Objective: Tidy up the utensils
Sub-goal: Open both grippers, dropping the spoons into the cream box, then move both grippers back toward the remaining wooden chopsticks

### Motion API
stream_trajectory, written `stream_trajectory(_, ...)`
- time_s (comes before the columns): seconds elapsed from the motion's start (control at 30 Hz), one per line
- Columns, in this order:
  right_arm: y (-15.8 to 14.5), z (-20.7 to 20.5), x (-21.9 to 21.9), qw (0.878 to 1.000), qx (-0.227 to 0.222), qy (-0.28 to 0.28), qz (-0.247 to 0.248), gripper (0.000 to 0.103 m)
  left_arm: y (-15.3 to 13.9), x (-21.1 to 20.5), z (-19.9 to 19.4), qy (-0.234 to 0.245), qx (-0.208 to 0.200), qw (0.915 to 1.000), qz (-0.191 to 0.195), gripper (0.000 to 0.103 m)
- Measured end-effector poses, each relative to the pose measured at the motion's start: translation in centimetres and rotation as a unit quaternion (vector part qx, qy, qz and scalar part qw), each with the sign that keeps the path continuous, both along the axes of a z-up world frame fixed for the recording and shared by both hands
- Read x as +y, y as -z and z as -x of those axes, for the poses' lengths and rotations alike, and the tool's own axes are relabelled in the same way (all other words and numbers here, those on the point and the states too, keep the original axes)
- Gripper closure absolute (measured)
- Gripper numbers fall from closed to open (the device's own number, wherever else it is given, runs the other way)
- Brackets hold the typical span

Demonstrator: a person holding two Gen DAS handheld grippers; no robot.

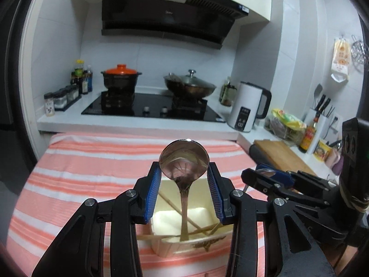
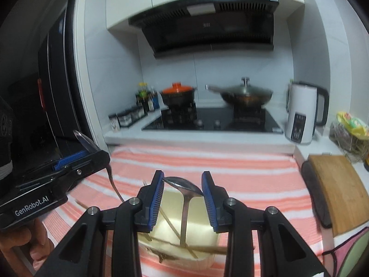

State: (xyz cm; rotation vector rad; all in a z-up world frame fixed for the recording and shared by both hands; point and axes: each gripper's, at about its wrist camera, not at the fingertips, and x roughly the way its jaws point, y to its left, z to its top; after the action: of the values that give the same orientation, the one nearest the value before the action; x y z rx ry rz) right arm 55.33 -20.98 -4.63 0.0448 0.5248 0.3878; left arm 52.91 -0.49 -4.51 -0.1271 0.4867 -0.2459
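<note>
A cream square container (image 1: 184,244) stands on the striped cloth, also in the right wrist view (image 2: 189,237), holding several chopsticks (image 1: 203,229). My left gripper (image 1: 184,173) is shut on the bowl of a metal spoon (image 1: 184,161), its handle reaching down into the container. My right gripper (image 2: 183,184) is shut on a second metal spoon (image 2: 182,183) by its bowl, handle down in the same container. The left gripper also shows at the left of the right wrist view (image 2: 80,159); the right one at the right of the left wrist view (image 1: 269,175).
An orange-and-white striped cloth (image 1: 92,173) covers the table. Behind it is a stove (image 1: 152,108) with an orange-lidded pot (image 1: 121,77) and a lidded wok (image 1: 190,85). A white kettle (image 1: 248,106) and a wooden cutting board (image 1: 281,154) are at the right.
</note>
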Motion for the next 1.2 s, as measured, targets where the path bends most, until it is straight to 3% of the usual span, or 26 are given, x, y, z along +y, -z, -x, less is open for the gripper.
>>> stream_trajectory(0.23, 3.4, 0.0, 0.4, 0.999, 0.045, 0.003, 0.016, 0.070, 3.9, -1.0, -0.3, 0.009, 0.061, 0.9980, -0.011, 0.060)
stream_trajectory(0.3, 3.7, 0.0, 0.5, 0.998, 0.056, 0.000, 0.015, 0.068, 4.2, -0.7, 0.1, 0.020, 0.077, 0.9968, 0.001, 0.058)
stream_trajectory(0.37, 3.0, 0.8, 0.4, 0.999, 0.051, 0.001, 0.014, 0.061, 3.7, -0.3, 1.3, 0.030, 0.074, 0.9968, 0.008, 0.049)
stream_trajectory(0.43, 1.6, 2.2, 0.0, 0.999, 0.033, 0.001, 0.011, 0.061, 2.6, 0.5, 3.3, 0.034, 0.061, 0.9976, 0.001, 0.035)
stream_trajectory(0.6, -2.6, 8.8, -1.5, 0.999, -0.038, -0.007, 0.029, 0.061, 1.2, 3.4, 10.2, 0.046, 0.052, 0.9972, -0.029, 0.013)
stream_trajectory(0.67, -2.9, 12.1, -2.4, 0.998, -0.055, -0.007, 0.039, 0.049, 2.5, 4.8, 13.4, 0.044, 0.064, 0.9963, -0.038, 0.007)
stream_trajectory(0.7, -2.5, 13.9, -2.9, 0.997, -0.066, 0.001, 0.043, 0.034, 3.6, 5.5, 14.8, 0.041, 0.076, 0.9955, -0.037, 0.006)
stream_trajectory(0.8, 1.0, 18.8, -4.3, 0.996, -0.063, 0.021, 0.053, 0.032, 8.7, 6.9, 18.8, 0.029, 0.128, 0.9910, -0.026, 0.006)
stream_trajectory(0.93, 9.3, 24.4, -5.5, 0.996, 0.002, 0.054, 0.066, 0.032, 14.0, 8.0, 23.5, -0.002, 0.159, 0.9871, -0.015, 0.006)
stream_trajectory(1.07, 14.9, 27.9, -6.2, 0.994, 0.064, 0.065, 0.061, 0.032, 16.2, 8.1, 25.4, -0.017, 0.167, 0.9857, -0.015, 0.006)
stream_trajectory(1.2, 16.9, 29.4, -5.8, 0.992, 0.089, 0.057, 0.066, 0.032, 16.4, 7.2, 25.8, -0.006, 0.162, 0.9866, -0.013, 0.006)
